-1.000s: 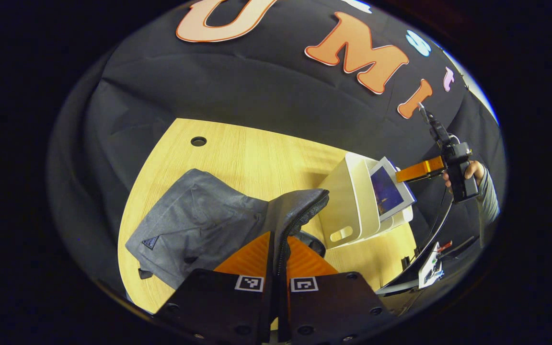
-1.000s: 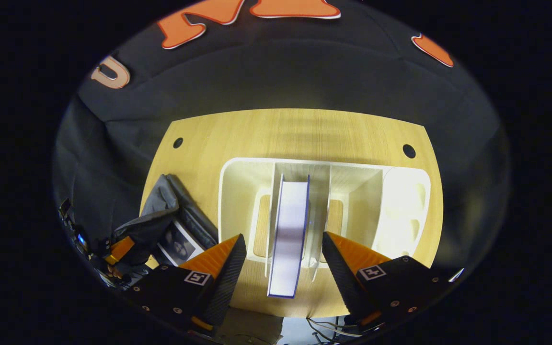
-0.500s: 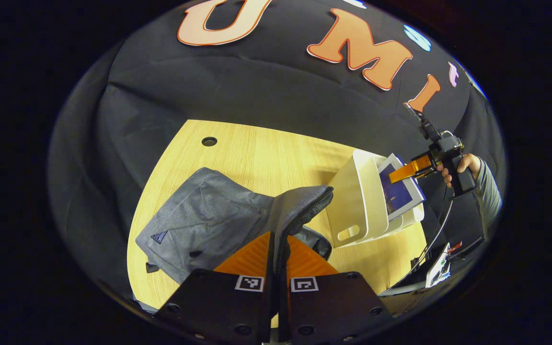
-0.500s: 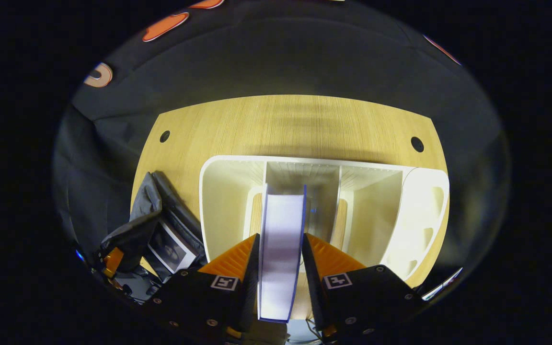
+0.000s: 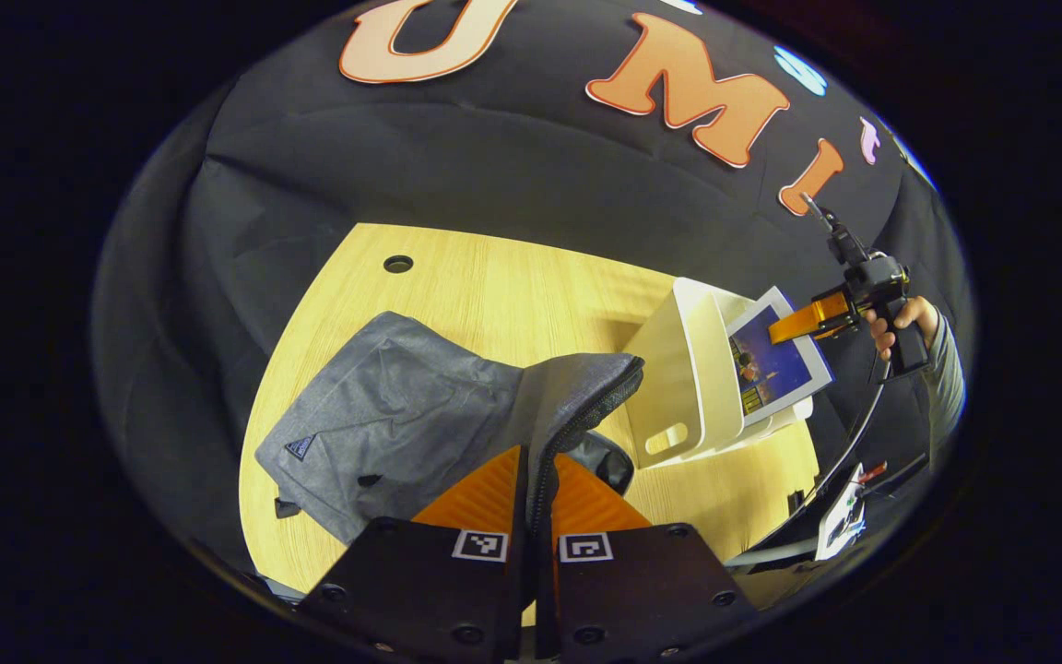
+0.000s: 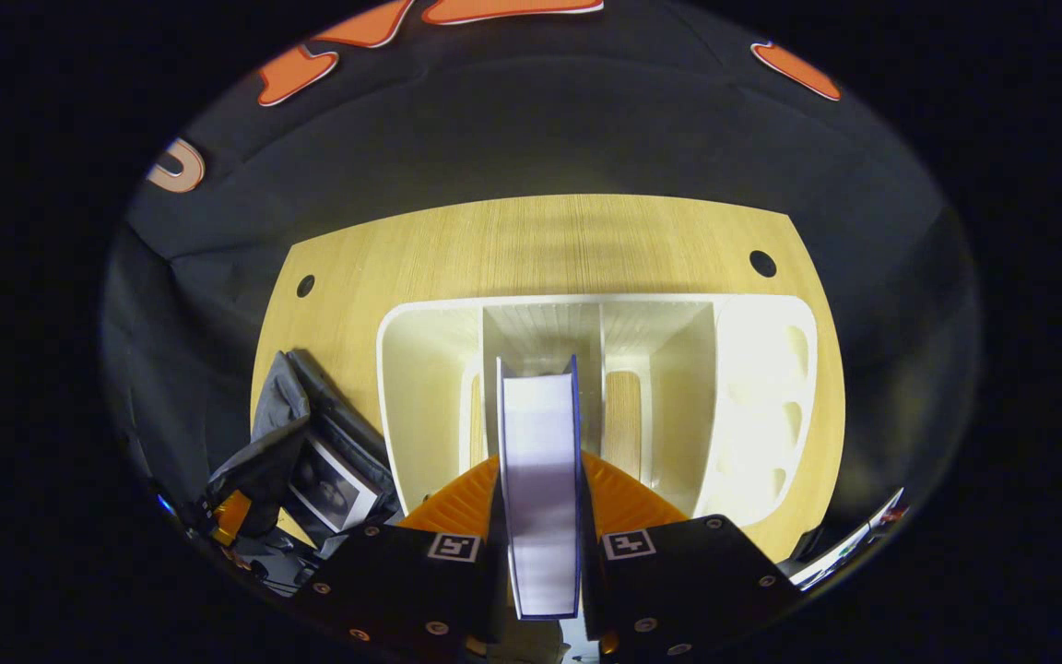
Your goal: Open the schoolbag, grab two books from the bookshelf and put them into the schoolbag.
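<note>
Inside the schoolbag (image 6: pixel 310 433), another book (image 6: pixel 333 484) lies.

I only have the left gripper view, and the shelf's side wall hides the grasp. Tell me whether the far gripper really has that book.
Observer: Yes. In the right gripper view the right gripper is shut on the book, with one finger on each cover.
Operator: Say which slot it stands in.
Observer: The second slot from the left of the shelf, between two dividers.
Operator: Check inside the bag before I hold it wider.
Observer: Another book, with a black-and-white cover, lies inside the open bag.
</note>
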`<state>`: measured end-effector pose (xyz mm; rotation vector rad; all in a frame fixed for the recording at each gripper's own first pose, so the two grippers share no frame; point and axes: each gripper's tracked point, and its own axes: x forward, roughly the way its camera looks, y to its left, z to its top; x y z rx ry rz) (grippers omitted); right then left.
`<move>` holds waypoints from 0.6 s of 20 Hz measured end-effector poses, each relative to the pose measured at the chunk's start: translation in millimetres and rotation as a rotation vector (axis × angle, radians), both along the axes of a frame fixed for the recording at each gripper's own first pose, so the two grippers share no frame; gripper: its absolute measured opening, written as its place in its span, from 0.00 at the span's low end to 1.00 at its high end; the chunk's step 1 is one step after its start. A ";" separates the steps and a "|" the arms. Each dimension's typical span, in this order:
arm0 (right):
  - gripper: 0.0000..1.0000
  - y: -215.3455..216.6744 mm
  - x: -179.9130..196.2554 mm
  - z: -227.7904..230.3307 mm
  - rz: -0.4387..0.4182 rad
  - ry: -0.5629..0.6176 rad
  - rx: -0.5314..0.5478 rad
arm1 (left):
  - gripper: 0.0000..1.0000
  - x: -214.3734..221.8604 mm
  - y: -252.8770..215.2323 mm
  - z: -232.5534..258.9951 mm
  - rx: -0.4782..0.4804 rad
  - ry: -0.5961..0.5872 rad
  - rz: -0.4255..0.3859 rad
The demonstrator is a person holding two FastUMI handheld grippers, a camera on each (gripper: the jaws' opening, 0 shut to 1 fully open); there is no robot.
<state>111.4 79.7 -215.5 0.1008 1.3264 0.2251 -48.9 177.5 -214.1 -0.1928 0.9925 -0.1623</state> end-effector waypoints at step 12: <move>0.34 -15.1 -97.8 49.8 -0.243 -0.062 0.014 | 0.07 -10.3 3.9 -2.6 -0.069 0.017 -0.195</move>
